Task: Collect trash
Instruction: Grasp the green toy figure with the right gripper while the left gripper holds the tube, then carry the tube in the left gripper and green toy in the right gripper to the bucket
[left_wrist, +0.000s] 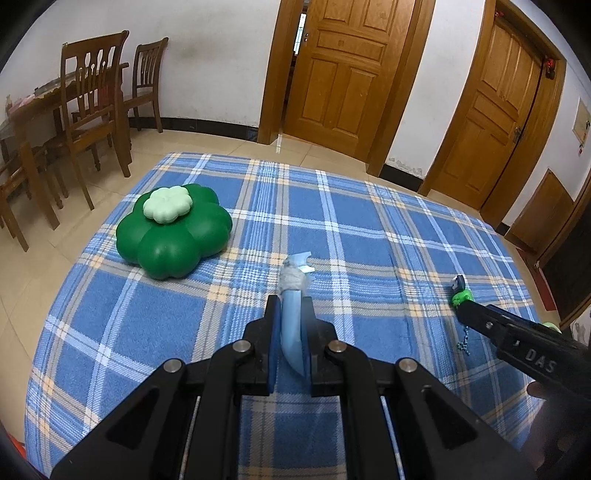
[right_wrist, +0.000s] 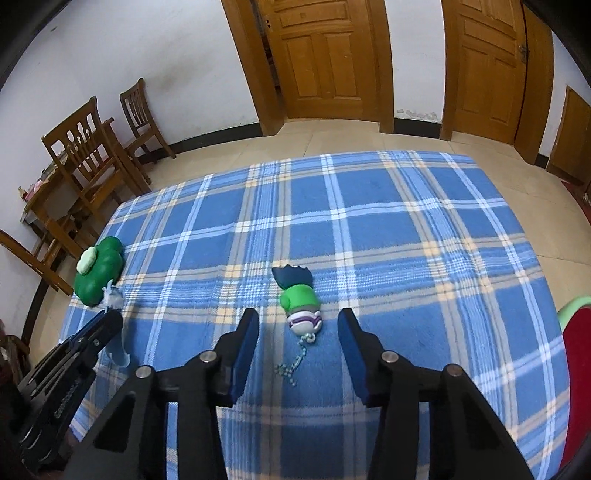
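The keychain figure (right_wrist: 300, 303) lay on the plaid cloth (right_wrist: 388, 229) toward its right edge, between the right gripper's (right_wrist: 298, 332) parted jaws, untouched. The left gripper (left_wrist: 291, 306) pinched a blue wrapper (left_wrist: 291, 325). A green flower box (left_wrist: 173, 230) sat near the cloth's left edge.

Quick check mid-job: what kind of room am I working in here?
Most likely a home dining or living room: wooden dining chairs at a table by the wall, panelled wooden doors, tiled floor, and a blue plaid blanket as the work surface.
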